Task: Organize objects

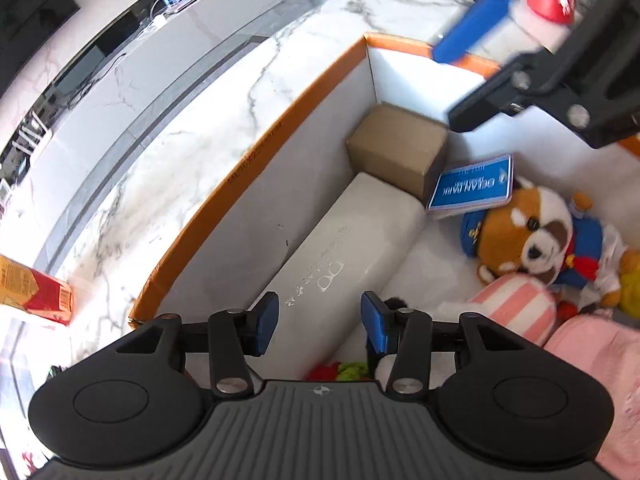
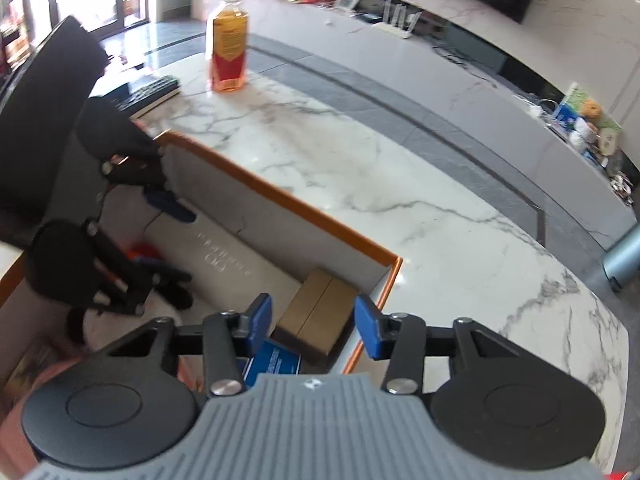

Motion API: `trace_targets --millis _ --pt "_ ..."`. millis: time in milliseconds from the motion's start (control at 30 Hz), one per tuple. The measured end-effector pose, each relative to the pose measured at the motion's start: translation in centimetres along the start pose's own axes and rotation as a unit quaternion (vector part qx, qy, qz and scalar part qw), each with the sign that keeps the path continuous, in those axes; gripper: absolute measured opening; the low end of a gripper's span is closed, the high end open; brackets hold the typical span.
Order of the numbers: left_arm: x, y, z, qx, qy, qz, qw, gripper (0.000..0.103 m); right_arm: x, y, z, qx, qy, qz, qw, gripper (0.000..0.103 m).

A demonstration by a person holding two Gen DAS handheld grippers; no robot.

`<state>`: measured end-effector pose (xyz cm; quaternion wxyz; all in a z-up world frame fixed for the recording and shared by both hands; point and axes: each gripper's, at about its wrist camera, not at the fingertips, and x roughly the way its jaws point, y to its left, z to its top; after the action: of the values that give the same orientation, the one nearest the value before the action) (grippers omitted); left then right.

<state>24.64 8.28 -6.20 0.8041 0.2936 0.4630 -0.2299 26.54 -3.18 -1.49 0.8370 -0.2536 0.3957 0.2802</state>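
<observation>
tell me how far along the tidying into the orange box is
Mostly packed: the orange-rimmed box already holds a brown carton, a long white case, a blue booklet and a plush toy. Nothing is in hand; left gripper and right gripper are empty. The juice bottle is out on the counter.

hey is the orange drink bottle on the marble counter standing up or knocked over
Standing upright. In the right wrist view the bottle rests on its base on the marble counter, cap at the top, outside the orange-rimmed box.
</observation>
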Motion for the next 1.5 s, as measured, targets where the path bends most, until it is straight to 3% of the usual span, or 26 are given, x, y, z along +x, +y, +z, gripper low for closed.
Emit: trace_targets --millis 67,267,400,500,600,900,1067,1200,1333,1500 --pt "-0.3 0.0 -0.1 -0.013 -0.003 -0.004 0.9999 0.055 -0.1 0.2 -0.2 -0.028 0.011 0.005 1.000 0.031" --pt "-1.8 -0.2 0.4 -0.025 -0.007 -0.012 0.9996 0.054 0.9 1.9 -0.9 -0.116 0.035 0.022 0.992 0.028" --pt "-3.2 -0.9 -0.6 -0.026 -0.005 -0.006 0.9996 0.054 2.4 3.5 -1.4 -0.181 0.049 -0.003 0.982 0.024" --pt "-2.5 -0.8 -1.9 -0.033 -0.003 -0.006 0.9994 0.054 3.3 4.2 -1.5 -0.196 0.053 -0.025 0.979 0.023" --pt "-1.7 -0.8 -0.9 -0.040 -0.001 -0.004 0.9992 0.054 4.3 3.9 -1.3 -0.184 0.051 -0.055 0.980 0.014" --pt "-4.0 -1.1 -0.1 -0.048 -0.026 0.027 0.9981 0.054 0.9 3.7 -1.5 -0.130 0.026 -0.013 0.991 0.013" --pt "-6.1 -1.9 0.0 -0.055 -0.047 0.046 0.9964 0.055 -3.8 3.8 -2.0 -0.084 -0.010 0.000 0.996 0.030" --pt "-8.9 -3.4 -0.2 -0.071 -0.066 0.066 0.9931 0.058 -7.9 3.6 -2.9 -0.023 -0.044 0.014 0.999 0.036" --pt "-13.0 -5.6 -1.4 -0.111 -0.105 0.080 0.9850 0.065 -11.9 3.4 -4.3 0.048 -0.083 0.028 0.995 0.042" --pt "-17.6 -9.1 -4.2 -0.167 -0.176 0.112 0.9637 0.076 -16.7 4.5 -6.7 0.114 -0.141 0.033 0.983 0.052"
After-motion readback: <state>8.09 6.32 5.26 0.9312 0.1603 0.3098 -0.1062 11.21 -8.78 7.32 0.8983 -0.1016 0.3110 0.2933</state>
